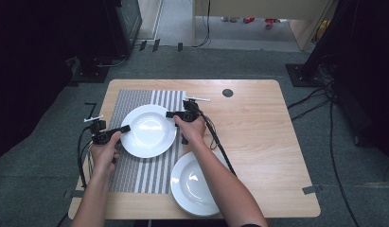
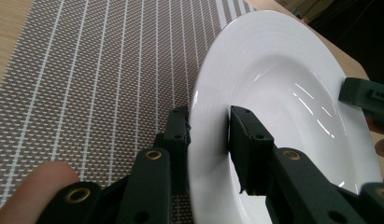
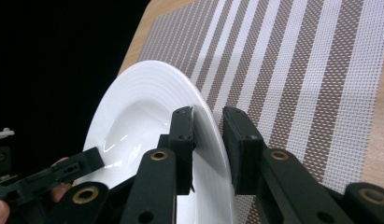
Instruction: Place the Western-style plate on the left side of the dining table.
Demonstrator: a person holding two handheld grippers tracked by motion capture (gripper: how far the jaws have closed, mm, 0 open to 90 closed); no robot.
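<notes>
Left gripper (image 1: 125, 128) and right gripper (image 1: 171, 114) both clamp the white soup plate's (image 1: 148, 131) opposite rims over the striped placemat (image 1: 135, 175); a second plate (image 1: 194, 184) lies near right.

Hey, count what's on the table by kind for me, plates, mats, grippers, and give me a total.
White plates: 2, one on the mat, one near the table's front edge
Striped placemat: 1
Hand-held grippers: 2, left hand-held gripper and right hand-held gripper, each with its jaws astride the rim of the plate on the mat
Total: 5
</notes>
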